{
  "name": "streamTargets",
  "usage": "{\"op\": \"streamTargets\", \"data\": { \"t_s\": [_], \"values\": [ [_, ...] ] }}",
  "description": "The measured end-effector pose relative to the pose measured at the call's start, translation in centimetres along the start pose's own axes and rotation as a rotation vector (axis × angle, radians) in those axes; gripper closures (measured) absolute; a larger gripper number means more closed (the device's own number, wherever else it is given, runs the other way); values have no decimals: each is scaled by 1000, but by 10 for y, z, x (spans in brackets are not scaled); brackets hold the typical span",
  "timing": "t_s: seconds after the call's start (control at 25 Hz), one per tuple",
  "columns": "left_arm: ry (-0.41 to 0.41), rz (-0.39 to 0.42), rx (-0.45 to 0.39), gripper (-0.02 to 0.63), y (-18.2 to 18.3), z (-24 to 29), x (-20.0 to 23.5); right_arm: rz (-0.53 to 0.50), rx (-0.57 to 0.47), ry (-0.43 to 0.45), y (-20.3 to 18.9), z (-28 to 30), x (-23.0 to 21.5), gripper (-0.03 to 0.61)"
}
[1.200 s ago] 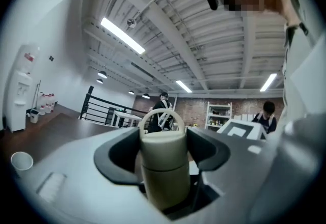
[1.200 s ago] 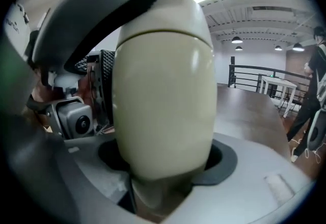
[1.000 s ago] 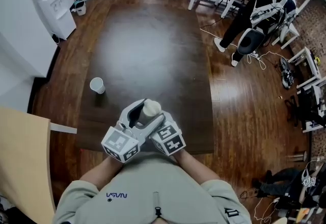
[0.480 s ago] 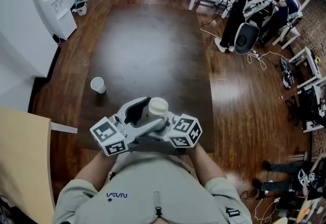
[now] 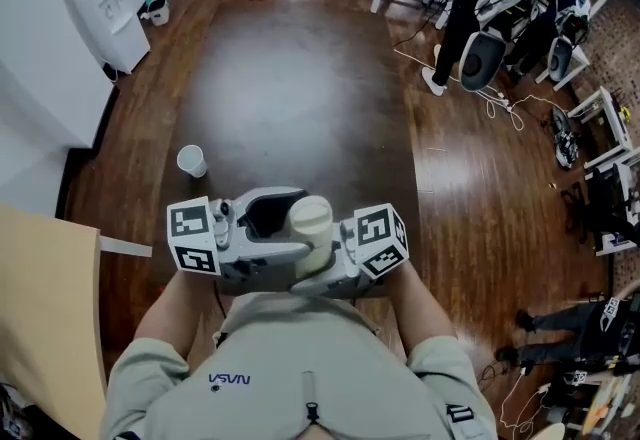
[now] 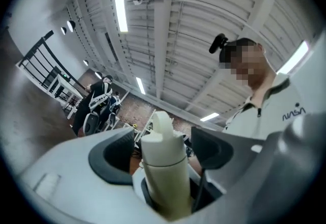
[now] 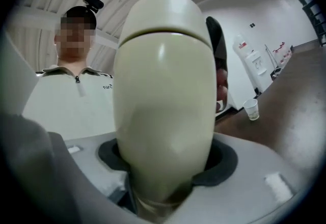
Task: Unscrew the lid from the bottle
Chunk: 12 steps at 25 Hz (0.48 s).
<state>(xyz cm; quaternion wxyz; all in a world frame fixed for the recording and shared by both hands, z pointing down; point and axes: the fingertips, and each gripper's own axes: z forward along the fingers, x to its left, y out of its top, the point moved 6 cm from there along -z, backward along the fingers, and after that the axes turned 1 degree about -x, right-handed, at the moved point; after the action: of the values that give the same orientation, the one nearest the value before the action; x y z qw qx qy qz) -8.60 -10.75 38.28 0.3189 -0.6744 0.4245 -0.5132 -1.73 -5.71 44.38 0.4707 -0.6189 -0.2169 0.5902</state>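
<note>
Cream bottle clamped in right tool above worktop's near edge, left tool jaws just opening, slack around lid, paper cup near left edge, well apart.

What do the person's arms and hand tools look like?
The left gripper and right gripper are chunky pale grey shells with dark pads; each carries a white cube with black square markers. The sleeves are short, pale grey-green. The left jaws have just been opening around the bottle.
</note>
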Motion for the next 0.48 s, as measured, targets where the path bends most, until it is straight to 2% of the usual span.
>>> {"op": "streamTargets", "data": {
  "t_s": [0.2, 0.4, 0.48],
  "values": [
    [-58, -12, 25, 279, -5, 4, -1, -18, 64, 52, -2, 8, 6, 279],
    [-82, -4, 39, 331, -4, 7, -2, -13, 65, 39, -2, 7, 3, 279],
    [-74, 10, 47, 331, -3, 7, -2, -18, 68, 20, -2, 6, 1, 279]
  ]
}}
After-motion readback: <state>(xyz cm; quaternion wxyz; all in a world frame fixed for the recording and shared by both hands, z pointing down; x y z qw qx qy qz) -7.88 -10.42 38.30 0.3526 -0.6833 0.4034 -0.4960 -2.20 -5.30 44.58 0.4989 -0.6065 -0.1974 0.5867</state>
